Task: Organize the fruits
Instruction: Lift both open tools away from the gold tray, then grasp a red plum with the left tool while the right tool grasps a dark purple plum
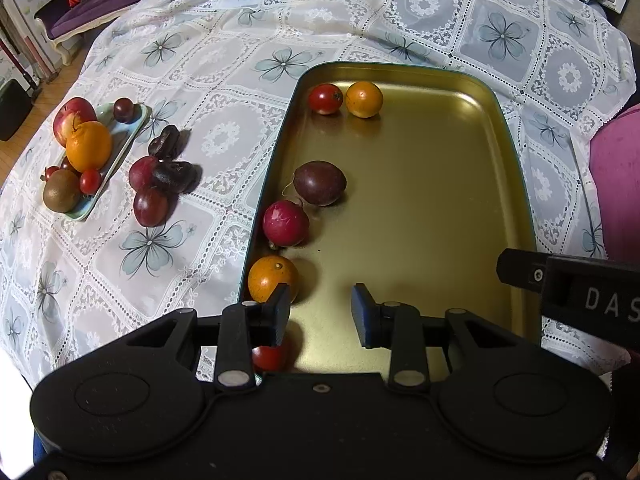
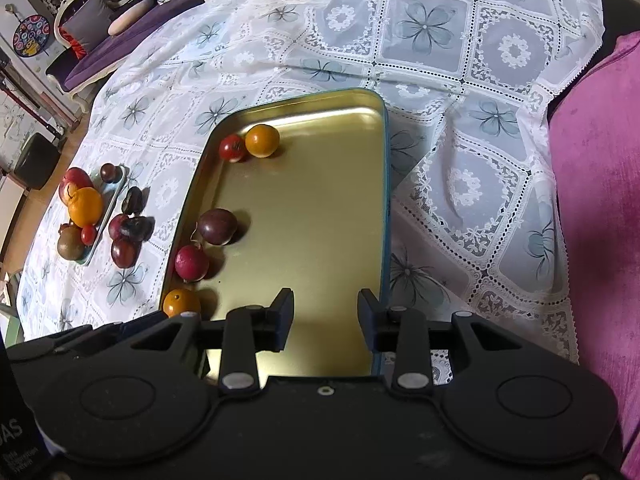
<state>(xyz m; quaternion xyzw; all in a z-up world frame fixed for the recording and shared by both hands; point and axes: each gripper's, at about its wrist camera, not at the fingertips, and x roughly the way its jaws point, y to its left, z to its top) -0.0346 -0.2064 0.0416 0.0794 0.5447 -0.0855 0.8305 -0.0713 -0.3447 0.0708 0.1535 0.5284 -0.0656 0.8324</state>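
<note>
A gold metal tray (image 1: 440, 184) (image 2: 320, 216) holds a red tomato (image 1: 325, 98) (image 2: 232, 148) and a small orange (image 1: 364, 99) (image 2: 262, 140) at its far end. Along its left wall lie a dark passion fruit (image 1: 320, 183) (image 2: 217, 226), a red radish-like fruit (image 1: 285, 223) (image 2: 191, 263), another small orange (image 1: 272, 279) (image 2: 181, 302) and a red tomato (image 1: 269, 357). My left gripper (image 1: 320, 316) is open and empty above the tray's near end. My right gripper (image 2: 325, 322) is open and empty above the tray's near right part.
A pale green dish (image 1: 120, 148) (image 2: 114, 196) at the left holds an apple, a large orange, a kiwi and small fruits. Dark plums (image 1: 160, 184) (image 2: 128, 232) lie on the lace tablecloth beside it. A pink cushion (image 2: 596, 220) is at the right.
</note>
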